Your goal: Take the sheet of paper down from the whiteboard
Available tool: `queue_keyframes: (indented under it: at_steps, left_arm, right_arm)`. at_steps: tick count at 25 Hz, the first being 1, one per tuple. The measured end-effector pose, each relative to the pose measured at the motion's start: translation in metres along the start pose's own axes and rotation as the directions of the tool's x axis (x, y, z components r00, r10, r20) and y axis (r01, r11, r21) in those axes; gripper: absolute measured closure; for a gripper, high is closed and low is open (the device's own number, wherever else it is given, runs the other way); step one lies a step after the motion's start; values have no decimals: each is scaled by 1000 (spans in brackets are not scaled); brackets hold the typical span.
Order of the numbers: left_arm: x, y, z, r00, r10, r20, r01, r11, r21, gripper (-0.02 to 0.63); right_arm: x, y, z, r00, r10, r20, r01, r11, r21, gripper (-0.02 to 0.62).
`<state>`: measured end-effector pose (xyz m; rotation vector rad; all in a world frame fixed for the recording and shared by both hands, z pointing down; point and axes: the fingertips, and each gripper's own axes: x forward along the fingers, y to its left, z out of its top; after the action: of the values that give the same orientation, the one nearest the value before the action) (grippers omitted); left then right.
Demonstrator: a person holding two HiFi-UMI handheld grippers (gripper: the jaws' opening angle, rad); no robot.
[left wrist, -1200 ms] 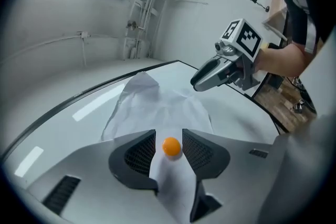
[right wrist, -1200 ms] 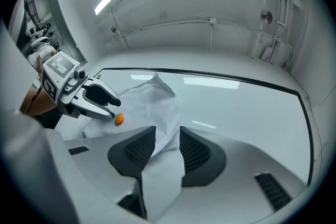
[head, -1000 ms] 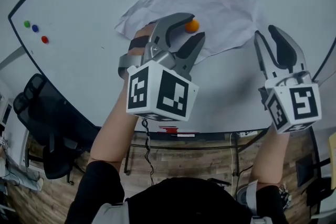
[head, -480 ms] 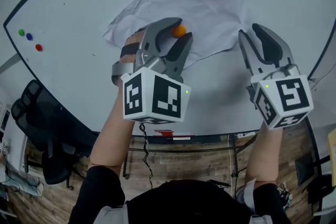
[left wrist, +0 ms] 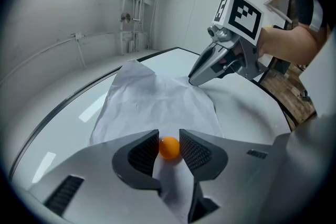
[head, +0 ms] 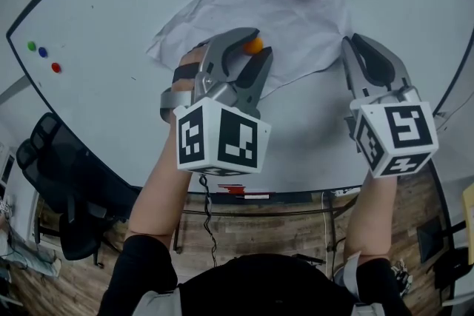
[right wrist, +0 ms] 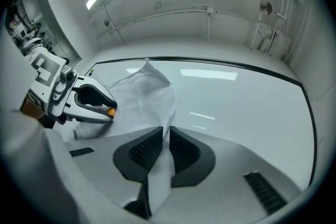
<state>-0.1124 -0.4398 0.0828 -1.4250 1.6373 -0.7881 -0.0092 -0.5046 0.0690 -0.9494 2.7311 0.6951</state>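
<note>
A crumpled white sheet of paper (head: 274, 4) lies flat against the whiteboard (head: 111, 26), held there by an orange magnet (head: 254, 45) near its lower edge. My left gripper (head: 259, 43) is closing; its pads (left wrist: 149, 150) touch the orange magnet (left wrist: 169, 148) on both sides. My right gripper (head: 354, 42) is at the sheet's right corner and is closing too. That corner of the paper (right wrist: 142, 94) runs between the right gripper's (right wrist: 166, 136) pads, with a thin gap still showing. In the left gripper view, the right gripper (left wrist: 191, 80) sits at the sheet's far edge.
A green (head: 31, 46), a blue (head: 42, 52) and a red magnet (head: 55, 67) sit at the board's left. A marker tray (head: 244, 192) runs along its lower edge. A black office chair (head: 52, 152) stands below left.
The left jaws have narrowed onto the orange magnet. The right jaws, wide apart before, have come nearly together around the paper's right corner.
</note>
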Motion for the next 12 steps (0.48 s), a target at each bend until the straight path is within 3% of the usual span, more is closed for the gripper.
queue_keyframes:
  at_steps: [12]
  left_arm:
    - [0,0,2,999,-21,28,21,1000,-19,479]
  right_arm:
    - [5,-1,-4,1000,-24,7,24,999,29,572]
